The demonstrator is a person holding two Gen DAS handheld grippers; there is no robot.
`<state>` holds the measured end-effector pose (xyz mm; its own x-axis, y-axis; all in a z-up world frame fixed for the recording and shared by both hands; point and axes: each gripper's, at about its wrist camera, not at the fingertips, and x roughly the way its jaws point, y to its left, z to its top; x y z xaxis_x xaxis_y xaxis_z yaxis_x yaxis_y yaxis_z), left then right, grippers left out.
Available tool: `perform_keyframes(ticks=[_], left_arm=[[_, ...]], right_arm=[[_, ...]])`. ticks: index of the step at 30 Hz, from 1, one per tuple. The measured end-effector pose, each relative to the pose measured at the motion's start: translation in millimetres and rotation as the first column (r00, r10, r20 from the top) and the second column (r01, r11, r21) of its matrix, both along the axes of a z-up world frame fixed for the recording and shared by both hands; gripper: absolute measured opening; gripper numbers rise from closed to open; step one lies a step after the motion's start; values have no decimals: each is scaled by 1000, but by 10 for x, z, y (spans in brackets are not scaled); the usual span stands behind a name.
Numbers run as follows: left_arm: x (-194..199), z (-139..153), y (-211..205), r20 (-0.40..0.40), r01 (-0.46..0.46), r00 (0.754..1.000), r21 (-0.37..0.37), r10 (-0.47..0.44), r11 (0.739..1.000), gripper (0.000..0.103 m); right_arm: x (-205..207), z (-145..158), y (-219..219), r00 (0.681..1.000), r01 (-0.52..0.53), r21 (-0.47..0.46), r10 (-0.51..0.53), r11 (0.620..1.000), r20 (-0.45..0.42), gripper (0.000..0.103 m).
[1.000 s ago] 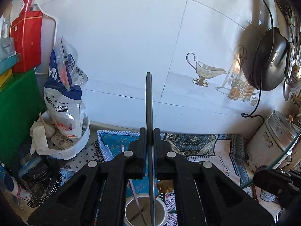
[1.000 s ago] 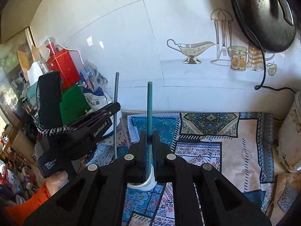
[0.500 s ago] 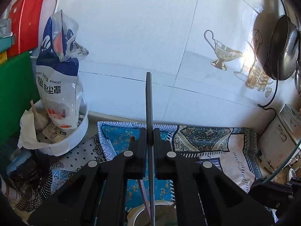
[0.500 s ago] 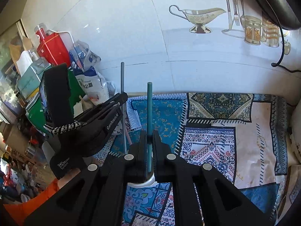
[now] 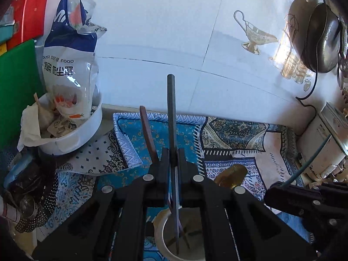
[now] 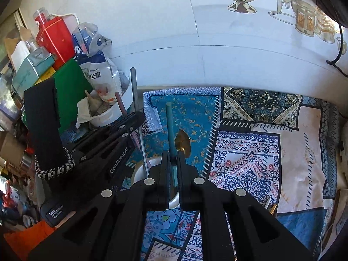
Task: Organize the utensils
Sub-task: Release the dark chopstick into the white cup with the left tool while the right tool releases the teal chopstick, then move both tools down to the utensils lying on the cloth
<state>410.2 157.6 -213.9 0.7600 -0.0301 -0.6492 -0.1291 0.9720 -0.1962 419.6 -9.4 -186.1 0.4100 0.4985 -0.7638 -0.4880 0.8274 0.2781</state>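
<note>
My left gripper [image 5: 173,158] is shut on a dark grey utensil handle [image 5: 171,108] that stands upright, its lower end inside the white cup [image 5: 159,228] below. A brown handle [image 5: 146,130] and a gold spoon [image 5: 231,175] lean out of that cup. My right gripper [image 6: 173,158] is shut on a teal handle [image 6: 169,126], upright over the white cup [image 6: 139,171], with the gold spoon [image 6: 183,142] just behind it. The left gripper [image 6: 134,119] with its grey handle [image 6: 134,91] is close on the left in the right wrist view.
A patterned cloth [image 6: 250,152] covers the counter. A white bowl [image 5: 71,139] with a food bag [image 5: 69,65] stands at the back left, beside a green board [image 5: 17,91] and a red tin [image 6: 56,41]. A cooker [image 5: 322,143] and a hanging pan [image 5: 322,41] are on the right.
Both grippers have come down toward the white cup with their handles. The brown handle and gold spoon now show near the fingertips.
</note>
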Motion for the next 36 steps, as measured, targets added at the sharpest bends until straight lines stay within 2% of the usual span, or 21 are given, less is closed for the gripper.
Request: perform_keyframes(ticks=[7, 10, 11, 18, 22, 24, 27, 36], left_arm=[[-124, 1, -28, -78, 57, 995, -26, -59, 998, 4], [-181, 49, -22, -102, 64, 992, -37, -68, 997, 4], [-197, 75, -21, -105, 65, 992, -35, -68, 997, 4], [-344, 382, -103, -86, 65, 994, 0, -65, 998, 4], [-444, 574, -185, -72, 67, 995, 26, -65, 997, 11], [-486, 644, -232, -58, 58, 997, 49, -56, 997, 18], [-528, 716, -322, -53, 56, 997, 73, -52, 996, 21], [-617, 833, -765, -56, 111, 993, 77, -107, 991, 32]], right_arm=[[-20, -7, 31, 1000, -6, -30, 6, 1000, 1, 8], [-58, 36, 4, 1000, -3, -36, 4, 999, 15, 18], [-74, 54, -9, 1000, -2, -34, 3, 999, 20, 22], [-197, 286, -178, 997, 8, -33, -6, 999, 76, 27], [-273, 444, -332, 993, 22, -23, -20, 999, 115, 34], [-308, 504, -417, 991, 29, -20, -27, 999, 131, 35], [-366, 578, -556, 987, 47, -27, -42, 999, 156, 36], [-509, 662, -1161, 973, 126, -55, -113, 990, 200, 41]])
